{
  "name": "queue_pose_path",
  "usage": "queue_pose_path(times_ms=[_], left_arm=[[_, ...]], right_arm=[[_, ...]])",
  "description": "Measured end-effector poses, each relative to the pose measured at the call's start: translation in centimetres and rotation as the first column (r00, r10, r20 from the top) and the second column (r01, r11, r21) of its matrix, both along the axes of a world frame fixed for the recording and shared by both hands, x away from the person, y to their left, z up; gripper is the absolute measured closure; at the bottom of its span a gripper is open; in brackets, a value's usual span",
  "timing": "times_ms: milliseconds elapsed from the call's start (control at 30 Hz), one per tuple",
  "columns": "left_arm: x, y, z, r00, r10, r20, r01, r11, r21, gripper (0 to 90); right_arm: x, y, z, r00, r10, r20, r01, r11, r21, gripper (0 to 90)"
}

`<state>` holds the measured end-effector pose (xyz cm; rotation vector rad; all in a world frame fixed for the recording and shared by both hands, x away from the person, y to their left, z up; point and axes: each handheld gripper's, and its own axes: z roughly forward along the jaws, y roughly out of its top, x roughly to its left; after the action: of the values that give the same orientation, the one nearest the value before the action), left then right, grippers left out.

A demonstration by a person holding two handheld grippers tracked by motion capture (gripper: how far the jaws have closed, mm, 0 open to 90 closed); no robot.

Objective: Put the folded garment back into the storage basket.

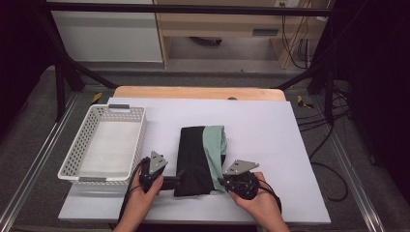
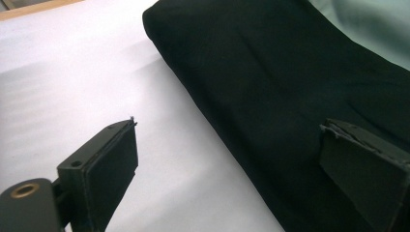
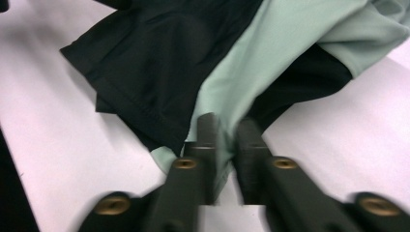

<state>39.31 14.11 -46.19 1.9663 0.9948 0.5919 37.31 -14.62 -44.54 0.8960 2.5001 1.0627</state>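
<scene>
- Two grippers work a folded black-and-green garment [image 1: 200, 157] at centre frame.
- My right gripper [image 3: 226, 130] pinches its green hem, low centre in the right gripper view.
- My left gripper [image 2: 232, 159] stands spread, one finger [image 2: 360, 169] over black cloth, the other on the white table [image 1: 270, 125].

High view looks forward and down over the whole table [image 1: 270, 121]; both gripper views sit low and close along their jaws, all three sharing the folded garment [image 1: 200, 157] [image 2: 270, 96] [image 3: 193, 63]
</scene>
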Motion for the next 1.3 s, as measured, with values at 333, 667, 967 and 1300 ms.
queue_pose_path(times_ms=[333,667,967,1300], left_arm=[[0.0,-0.1,0.0,1.0000,-0.003,0.000,0.003,1.0000,0.002,7.0],[0.0,-0.2,-0.1,1.0000,-0.004,-0.003,0.004,1.0000,0.003,7.0],[0.0,-0.2,-0.2,1.0000,-0.005,-0.003,0.005,1.0000,0.006,7.0],[-0.1,0.0,0.0,0.9997,0.021,0.009,-0.021,0.9998,0.003,6.9]], right_arm=[[0.3,0.0,-0.8,0.9997,-0.011,-0.023,0.010,0.999,-0.053,69.1],[0.9,0.4,-2.1,0.9958,-0.052,-0.075,0.047,0.997,-0.067,37.6],[0.8,1.9,-2.6,0.9969,-0.001,-0.078,-0.006,0.997,-0.082,60.6],[0.7,2.0,-2.4,0.9981,0.024,-0.057,-0.030,0.995,-0.099,80.8]])
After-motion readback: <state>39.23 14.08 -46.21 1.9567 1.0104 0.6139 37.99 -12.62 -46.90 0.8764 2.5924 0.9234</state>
